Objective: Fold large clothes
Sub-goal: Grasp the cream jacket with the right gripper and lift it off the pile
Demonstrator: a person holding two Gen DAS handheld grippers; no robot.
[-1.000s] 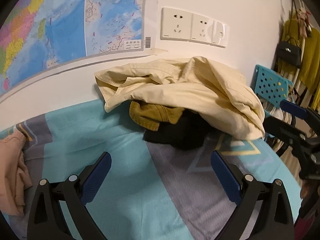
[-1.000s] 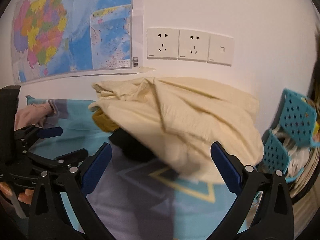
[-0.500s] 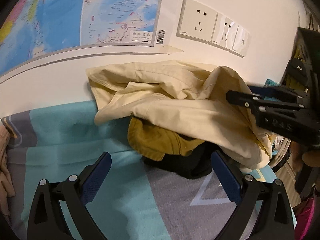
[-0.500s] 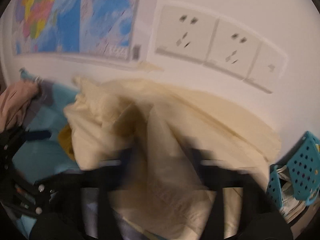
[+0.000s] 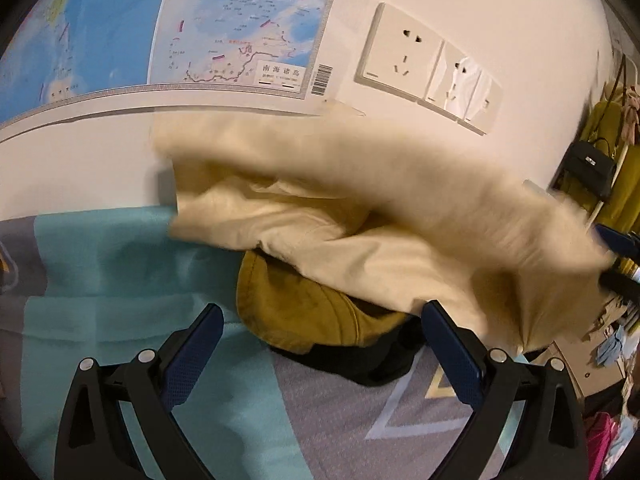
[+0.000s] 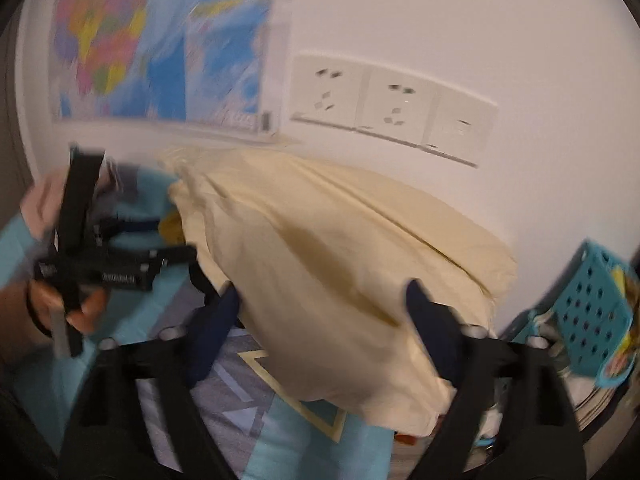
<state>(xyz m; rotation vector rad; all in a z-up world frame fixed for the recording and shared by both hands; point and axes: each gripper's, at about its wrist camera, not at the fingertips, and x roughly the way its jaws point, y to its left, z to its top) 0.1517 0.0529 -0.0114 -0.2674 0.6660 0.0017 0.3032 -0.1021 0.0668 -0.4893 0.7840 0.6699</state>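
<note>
On the teal and grey bed cover [image 5: 120, 264], the left gripper [image 5: 320, 356] stands wide apart and empty before a mustard garment [image 5: 296, 312]. Rightward, the cream garment [image 6: 340, 280] lies heaped against the wall, bulging between the right gripper's [image 6: 324, 320] opening jaws.

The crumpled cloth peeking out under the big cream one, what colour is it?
Mustard yellow. The crumpled mustard garment shows best in the left wrist view, under the big cream garment.

The wall map [image 5: 224, 28] is showing a small white label box with the Chinese characters 南海诸岛 near its lower right corner, and a barcode [image 5: 322, 80] is sitting beside it. Other map lettering is too small to read.
</note>
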